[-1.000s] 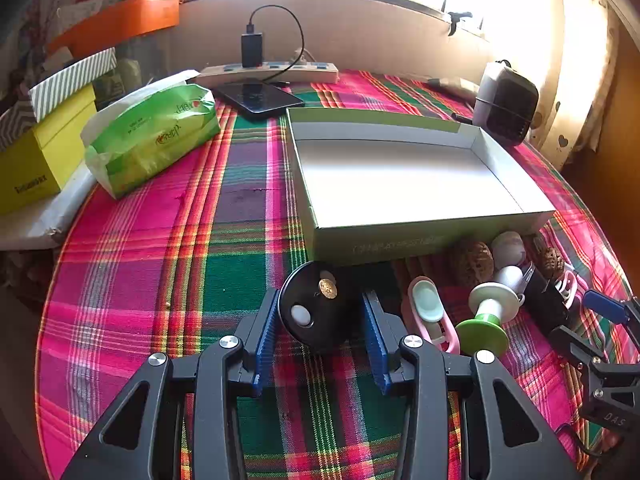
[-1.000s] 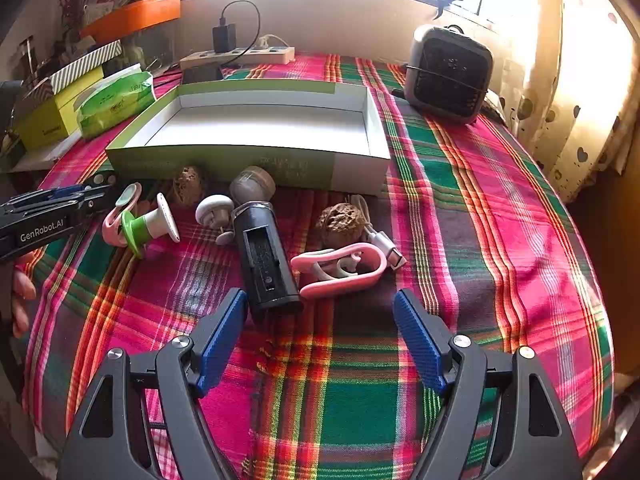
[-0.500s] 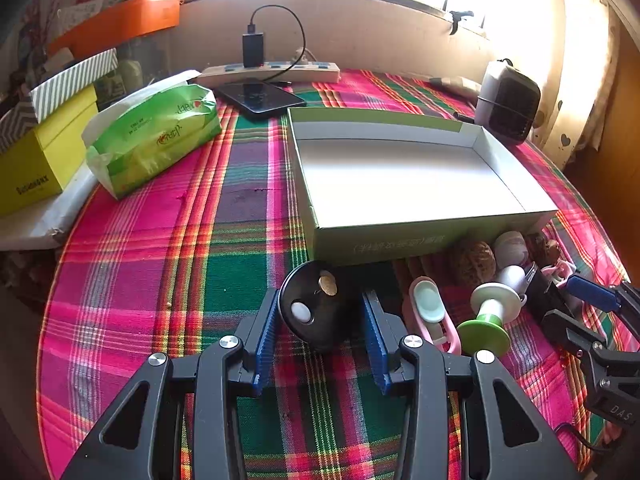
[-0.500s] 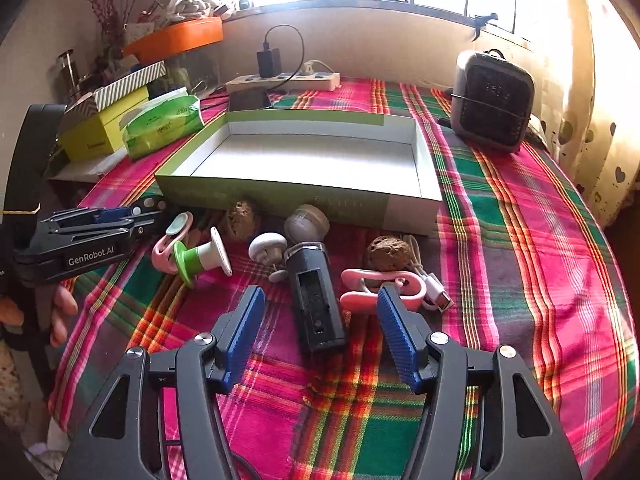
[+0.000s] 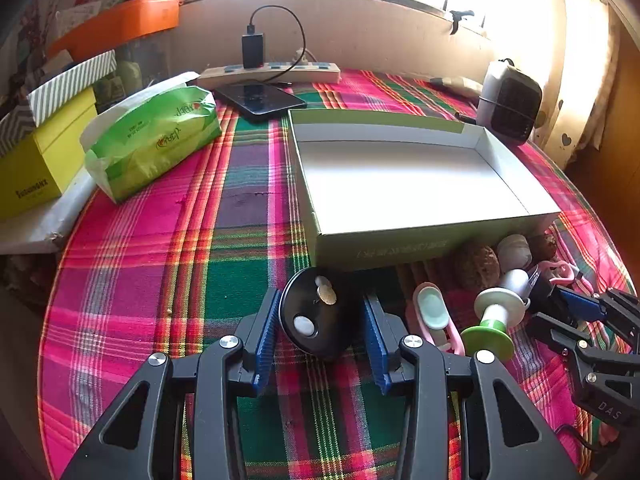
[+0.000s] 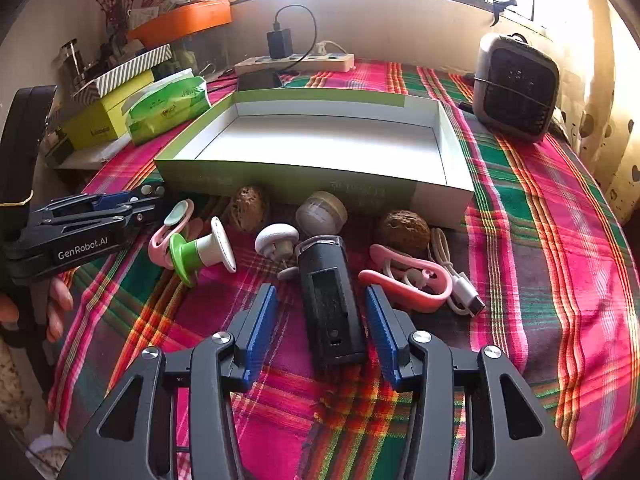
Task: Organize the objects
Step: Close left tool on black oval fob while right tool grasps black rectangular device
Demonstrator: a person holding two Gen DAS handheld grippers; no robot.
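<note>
L wrist view: my left tool (image 5: 318, 334) sits at medium width around 1 black round disc (image 5: 314, 314). I can't tell whether the pads press it. The disc lies on the tabletop (image 5: 152, 280) just in front of the empty green-walled box (image 5: 384, 246).

R wrist view: my right tool (image 6: 318, 326) has just been closing; now at medium width, w/ gaps between both pads and the black rectangular device (image 6: 330, 300) between them. Device lies flat, long axis along the tool's line, far end toward the box (image 6: 280, 182). Count: 2 brown nuts (image 6: 248, 208) (image 6: 404, 230), 2 pink clips (image 6: 404, 284) (image 6: 170, 226), 1 green-white spool (image 6: 202, 250), 1 white mushroom knob (image 6: 276, 242), 1 small jar (image 6: 322, 212), 1 white USB cable (image 6: 460, 286). The right-hand clip lies close beside the right pad; knob nr device's far end.
</note>
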